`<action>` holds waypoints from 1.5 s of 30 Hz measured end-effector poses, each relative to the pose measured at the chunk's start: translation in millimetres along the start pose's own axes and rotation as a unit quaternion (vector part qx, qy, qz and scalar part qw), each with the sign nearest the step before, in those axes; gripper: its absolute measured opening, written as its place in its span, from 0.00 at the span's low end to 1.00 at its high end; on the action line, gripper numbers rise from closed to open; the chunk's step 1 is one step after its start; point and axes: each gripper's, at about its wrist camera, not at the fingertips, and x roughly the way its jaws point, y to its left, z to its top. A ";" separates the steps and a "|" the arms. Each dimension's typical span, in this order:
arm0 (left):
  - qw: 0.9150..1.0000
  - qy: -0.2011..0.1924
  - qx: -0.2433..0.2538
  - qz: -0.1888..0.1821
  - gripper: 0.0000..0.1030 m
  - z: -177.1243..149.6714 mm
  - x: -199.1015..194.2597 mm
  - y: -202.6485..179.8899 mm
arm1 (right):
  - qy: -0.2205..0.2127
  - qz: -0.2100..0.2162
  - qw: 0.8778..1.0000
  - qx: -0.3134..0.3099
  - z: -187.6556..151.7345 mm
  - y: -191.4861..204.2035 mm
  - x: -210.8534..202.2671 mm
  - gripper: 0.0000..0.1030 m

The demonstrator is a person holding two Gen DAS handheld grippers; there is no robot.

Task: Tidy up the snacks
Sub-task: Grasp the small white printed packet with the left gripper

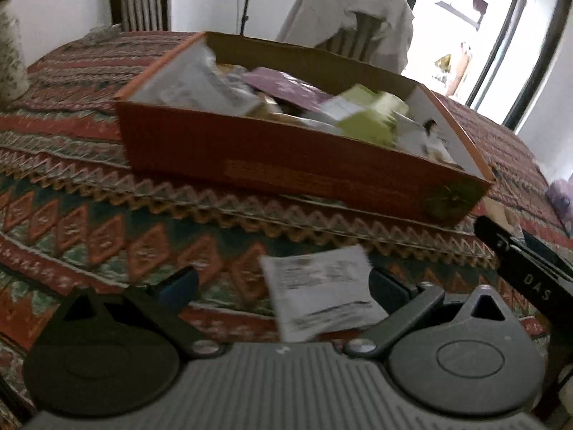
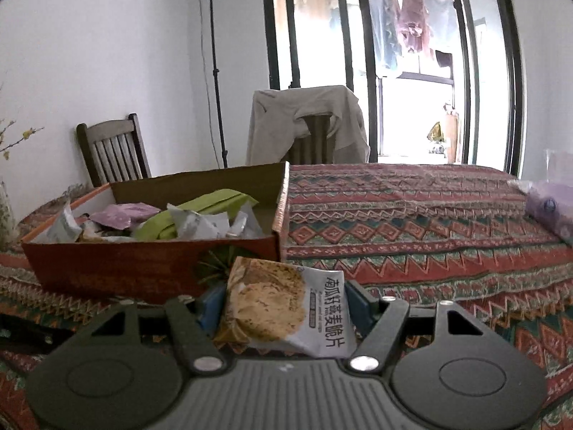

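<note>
Patterned cloth covers the worktop (image 2: 429,215), and a window and two chairs stand behind it. An orange box (image 1: 250,157) sits on the cloth. Many snacks are already in it, like a green pack (image 2: 200,215) and a purple pack (image 2: 121,213).

Two snacks are not in yet. The right tongs (image 2: 283,304) hold an oat crisp pack (image 2: 279,315) just in front of the box, with the pads pressing on its sides. A white pack (image 1: 318,290) sits between the left tongs (image 1: 283,283). The pads there stand wide, and I cannot tell if they hold it, since that view is blurry.

So I think the job is near its end. A purple bag (image 2: 551,211) lies far off at the right edge.

The box wall stands up tall, so each pack must go over it. Right of the box the cloth has lots of open room.
</note>
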 end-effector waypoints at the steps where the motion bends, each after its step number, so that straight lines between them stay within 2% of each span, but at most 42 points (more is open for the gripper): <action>1: 1.000 0.001 0.004 0.005 1.00 0.5 2.2 -5.0 | -0.002 0.004 1.000 0.006 -0.3 -2.1 -1.0 0.67; 7: 0.999 0.012 -0.005 0.043 1.00 1.4 16.3 -26.2 | -0.012 -0.007 1.000 0.019 -3.6 -6.6 -5.0 0.68; 11: 0.997 0.011 0.017 0.068 1.00 -1.5 21.8 -39.6 | 0.005 -0.021 0.999 0.031 -4.2 -11.2 0.0 0.68; 14: 0.996 0.010 0.028 0.088 1.00 -4.2 25.1 -48.5 | 0.002 -0.016 0.999 0.037 -4.8 -13.6 -1.7 0.68; 22: 0.991 -0.001 -0.003 0.130 1.00 -7.8 18.2 -43.5 | -0.004 -0.004 0.999 0.037 -5.9 -13.8 -6.3 0.70; 32: 0.982 -0.015 0.058 0.181 1.00 -12.4 10.1 -56.8 | -0.004 0.002 0.999 0.040 -6.3 -15.1 -7.1 0.70; 35: 0.982 -0.017 0.063 0.179 1.00 -13.3 9.6 -55.2 | -0.004 0.003 0.999 0.040 -6.3 -14.9 -6.9 0.70; 39: 0.985 -0.013 0.045 0.167 1.00 -12.4 10.1 -46.8 | -0.004 0.002 0.999 0.040 -6.4 -14.9 -6.7 0.70; 45: 0.992 0.009 -0.012 0.122 1.00 -8.6 13.4 -24.6 | -0.002 0.003 0.999 0.040 -6.8 -14.0 -6.0 0.70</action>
